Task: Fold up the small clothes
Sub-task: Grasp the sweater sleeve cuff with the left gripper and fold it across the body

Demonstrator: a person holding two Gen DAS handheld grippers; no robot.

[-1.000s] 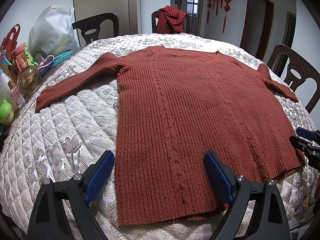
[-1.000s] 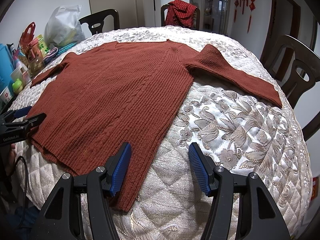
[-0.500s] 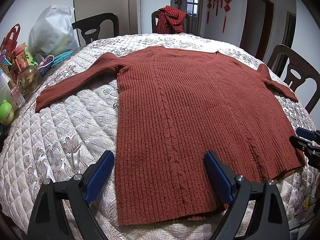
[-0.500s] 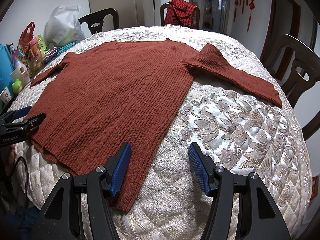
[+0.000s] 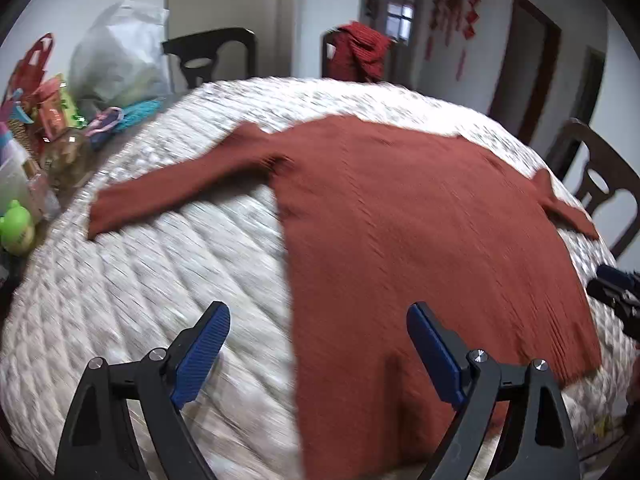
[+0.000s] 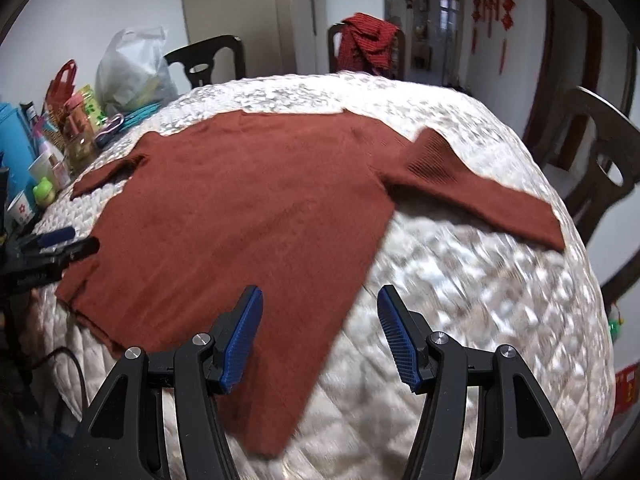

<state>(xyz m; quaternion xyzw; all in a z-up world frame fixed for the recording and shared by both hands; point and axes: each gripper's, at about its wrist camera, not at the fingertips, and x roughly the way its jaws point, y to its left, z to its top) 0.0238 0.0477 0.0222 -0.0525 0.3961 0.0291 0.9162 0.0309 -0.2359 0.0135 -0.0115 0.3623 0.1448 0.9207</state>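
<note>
— Where's the sweater (image 5: 400, 248)?

— Spread flat across the middle of the table (image 5: 132, 280), on the quilted cover, hem at the near edge, neckline toward the far edge. One sleeve runs out toward the left edge, the other toward the right edge, its cuff close to the rim.

— And the left gripper (image 5: 318, 354)?

— Hovering over the near edge, claw spread wide, nothing between the blue pads (image 5: 200, 356). The sweater's left side seam falls between the two fingers; the right one is over the knit, the left over bare quilt.

— The right gripper (image 6: 320, 332)?

— Also spread apart and empty, over the sweater's near right corner. Its left pad sits above the knit, its right pad above the cover. I can't tell if either touches the cloth; both views are blurred.

— What else is around?

— Clutter along the table's left edge: a white plastic bag (image 6: 132, 72), a glass jar (image 5: 66, 158), a small green bottle (image 5: 16, 230). Dark chairs ring the table, and a red garment (image 6: 370, 42) is draped over the chair (image 6: 334, 50) at the far side.
</note>
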